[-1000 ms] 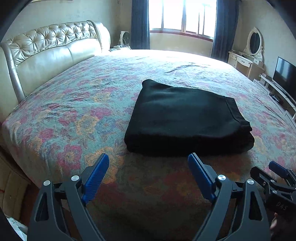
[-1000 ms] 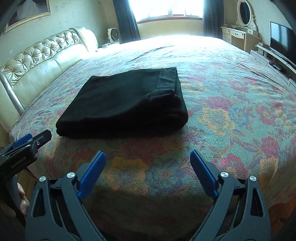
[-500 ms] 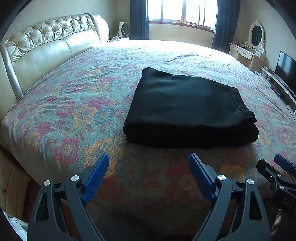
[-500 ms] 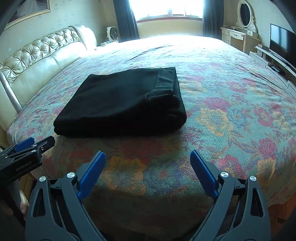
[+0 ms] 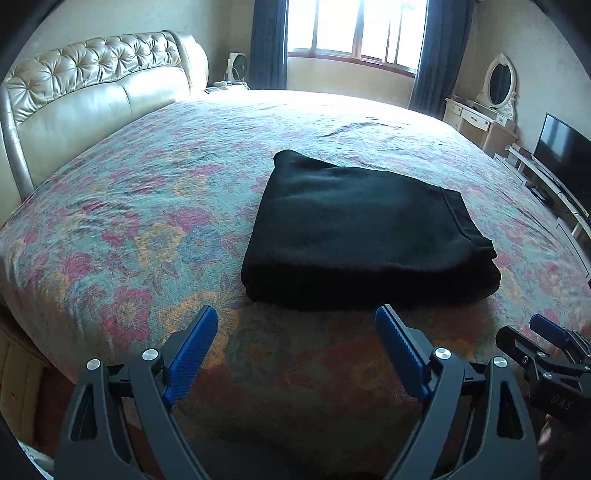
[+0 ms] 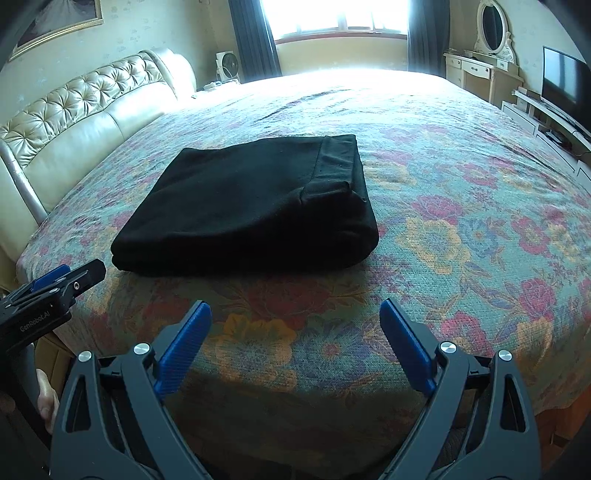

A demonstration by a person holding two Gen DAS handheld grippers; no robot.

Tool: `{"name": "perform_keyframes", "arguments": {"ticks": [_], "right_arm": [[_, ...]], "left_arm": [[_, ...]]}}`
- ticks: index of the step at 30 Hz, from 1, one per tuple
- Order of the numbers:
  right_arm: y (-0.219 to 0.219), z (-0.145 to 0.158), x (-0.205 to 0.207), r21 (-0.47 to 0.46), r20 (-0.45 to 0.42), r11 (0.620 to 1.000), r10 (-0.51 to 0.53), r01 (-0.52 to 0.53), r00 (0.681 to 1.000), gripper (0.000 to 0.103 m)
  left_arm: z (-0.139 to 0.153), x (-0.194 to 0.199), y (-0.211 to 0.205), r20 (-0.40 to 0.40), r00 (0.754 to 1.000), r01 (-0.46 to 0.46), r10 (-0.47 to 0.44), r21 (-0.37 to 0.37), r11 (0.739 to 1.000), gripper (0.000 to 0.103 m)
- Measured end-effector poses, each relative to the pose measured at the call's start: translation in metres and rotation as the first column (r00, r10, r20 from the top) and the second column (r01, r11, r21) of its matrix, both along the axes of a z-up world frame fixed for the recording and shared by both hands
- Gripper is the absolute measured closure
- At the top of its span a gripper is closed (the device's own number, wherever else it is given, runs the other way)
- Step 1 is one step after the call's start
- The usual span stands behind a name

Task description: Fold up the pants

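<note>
Black pants (image 5: 365,232) lie folded into a thick rectangle on the floral bedspread (image 5: 147,229), the waistband on the right side. They also show in the right wrist view (image 6: 255,206). My left gripper (image 5: 295,325) is open and empty, short of the stack's near edge. My right gripper (image 6: 295,317) is open and empty, also short of the stack near the bed's front edge. Each gripper shows at the side of the other's view: the right one (image 5: 546,350) and the left one (image 6: 62,284).
A cream tufted headboard (image 5: 92,92) runs along the left. A window with dark curtains (image 5: 354,33) is at the far end. A dresser with an oval mirror (image 5: 487,107) and a TV (image 5: 565,158) stand at the right.
Both grippers have drawn back a little from the folded pants and stay open. The pants have not moved.
</note>
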State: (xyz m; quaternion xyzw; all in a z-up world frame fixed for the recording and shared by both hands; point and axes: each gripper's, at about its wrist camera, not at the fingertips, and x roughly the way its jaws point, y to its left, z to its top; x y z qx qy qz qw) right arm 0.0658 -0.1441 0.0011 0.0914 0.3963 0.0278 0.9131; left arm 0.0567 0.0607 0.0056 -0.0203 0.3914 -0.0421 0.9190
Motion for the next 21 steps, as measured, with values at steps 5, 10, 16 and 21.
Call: {"name": "perform_keyframes", "arguments": {"ticks": [5, 10, 16, 21], "right_arm": [[0.001, 0.000, 0.000, 0.004, -0.001, 1.000, 0.001, -0.001, 1.000, 0.010], [0.001, 0.000, -0.001, 0.010, -0.001, 1.000, 0.001, -0.001, 1.000, 0.010], [0.001, 0.000, -0.002, 0.014, -0.003, 1.000, 0.005, -0.005, 1.000, 0.010], [0.000, 0.000, -0.002, 0.020, -0.003, 1.000, 0.007, -0.007, 1.000, 0.010]], "left_arm": [[0.000, 0.001, -0.001, -0.022, 0.999, 0.037, -0.038, -0.050, 0.998, 0.017], [-0.003, -0.001, -0.005, -0.046, 0.998, 0.031, -0.032, -0.024, 0.999, 0.017], [-0.004, -0.010, -0.013, -0.024, 0.998, 0.067, -0.067, 0.027, 0.997, 0.017], [0.002, -0.008, -0.014, -0.023, 0.996, 0.092, -0.092, -0.011, 0.996, 0.017]]}}
